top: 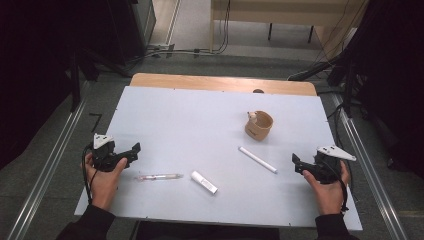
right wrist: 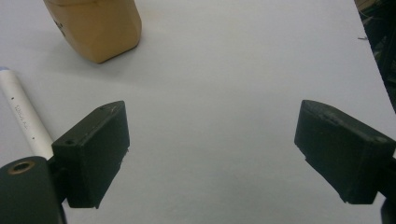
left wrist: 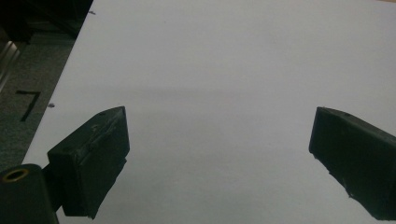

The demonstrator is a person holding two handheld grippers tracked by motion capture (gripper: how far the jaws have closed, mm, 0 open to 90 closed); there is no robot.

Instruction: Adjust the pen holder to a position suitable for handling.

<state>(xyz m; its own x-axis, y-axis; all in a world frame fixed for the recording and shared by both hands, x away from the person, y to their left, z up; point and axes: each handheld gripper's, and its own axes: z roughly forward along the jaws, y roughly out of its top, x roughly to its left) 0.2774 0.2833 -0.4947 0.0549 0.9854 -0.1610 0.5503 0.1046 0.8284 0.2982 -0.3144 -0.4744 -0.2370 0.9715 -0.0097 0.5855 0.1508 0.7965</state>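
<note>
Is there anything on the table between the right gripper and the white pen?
Nothing visible. The right gripper, jaws open, faces the white pen across bare table. The tan cup stands farther back, aside.

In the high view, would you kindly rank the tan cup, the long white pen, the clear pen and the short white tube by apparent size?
1. Tan cup, the bulkiest.
2. Long white pen and clear pen: similar length, too close to rank.
3. Short white tube, the shortest, though thicker than either pen.

Both tongs point(top: 135, 148) point(top: 296, 163) agape, apart.
</note>
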